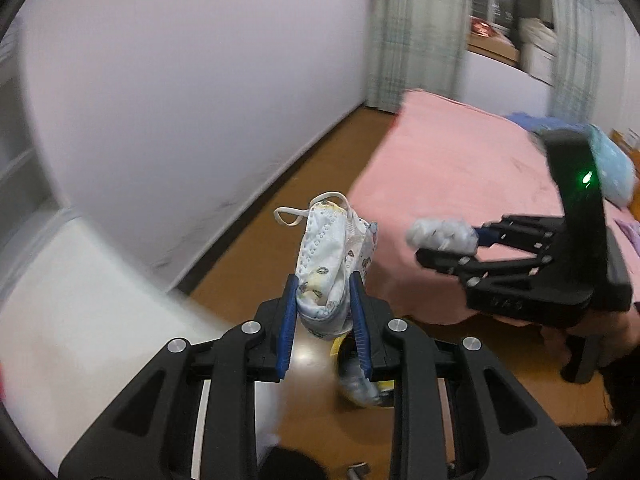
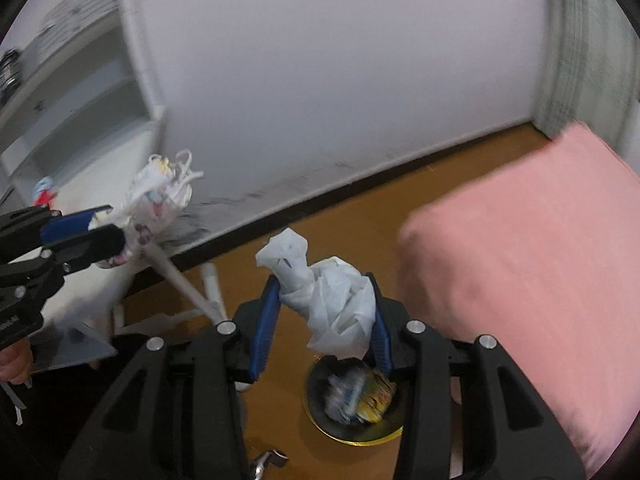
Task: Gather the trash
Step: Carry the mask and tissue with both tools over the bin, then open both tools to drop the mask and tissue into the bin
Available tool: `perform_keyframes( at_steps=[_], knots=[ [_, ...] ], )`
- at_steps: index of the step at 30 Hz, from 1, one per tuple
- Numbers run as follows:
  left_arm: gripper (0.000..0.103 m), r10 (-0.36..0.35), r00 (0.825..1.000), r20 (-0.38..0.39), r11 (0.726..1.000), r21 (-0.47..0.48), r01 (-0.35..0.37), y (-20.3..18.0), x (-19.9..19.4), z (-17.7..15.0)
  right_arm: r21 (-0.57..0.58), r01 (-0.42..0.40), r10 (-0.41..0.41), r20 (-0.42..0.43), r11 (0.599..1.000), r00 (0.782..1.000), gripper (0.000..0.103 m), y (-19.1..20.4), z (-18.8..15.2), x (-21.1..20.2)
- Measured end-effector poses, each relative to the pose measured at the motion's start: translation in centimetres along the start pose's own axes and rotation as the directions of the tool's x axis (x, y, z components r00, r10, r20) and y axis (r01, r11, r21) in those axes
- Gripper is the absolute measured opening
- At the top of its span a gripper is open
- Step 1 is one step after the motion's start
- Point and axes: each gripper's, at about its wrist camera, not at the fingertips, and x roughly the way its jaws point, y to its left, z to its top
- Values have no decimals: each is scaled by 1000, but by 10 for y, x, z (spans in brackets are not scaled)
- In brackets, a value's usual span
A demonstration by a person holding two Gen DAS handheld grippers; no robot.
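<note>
My left gripper (image 1: 323, 280) is shut on a crumpled white face mask (image 1: 332, 256) with small printed figures and loose ear loops. In the right wrist view that same left gripper (image 2: 108, 226) enters from the left with the mask (image 2: 160, 196) sticking out. My right gripper (image 2: 324, 280) is shut on a wad of white tissue (image 2: 332, 292); the left wrist view shows the right gripper (image 1: 446, 246) at the right with the tissue wad (image 1: 440, 234). Below both grippers a round dark trash bin (image 2: 316, 412) stands on the wooden floor, with wrappers inside; its edge (image 1: 340, 360) shows behind my left fingers.
A bed with a pink cover (image 2: 520, 248) fills the right side. A white wall (image 1: 180, 80) and dark skirting run behind the bin. A white shelf unit (image 2: 80, 92) and white table (image 1: 80, 300) stand left. A curtain and a window (image 1: 504, 0) are at the far end.
</note>
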Motion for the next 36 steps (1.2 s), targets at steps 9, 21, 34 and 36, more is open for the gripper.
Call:
perform_keyframes(
  at_steps=[9, 21, 34, 36],
  knots=[
    [25, -41, 992, -118, 999, 12, 43, -46, 120, -33, 113, 63, -51, -107, 992, 993, 41, -68, -61, 59],
    [25, -62, 921, -386, 998, -19, 59, -46, 257, -121, 191, 98, -34, -314, 977, 949, 41, -98, -158, 177],
    [25, -8, 863, -504, 994, 91, 62, -61, 298, -167, 267, 144, -8, -452, 953, 892, 42, -116, -216, 230],
    [25, -5, 861, -508, 993, 101, 66, -65, 296, -168, 269, 142, -5, -452, 953, 892, 42, -114, -214, 230]
  ],
)
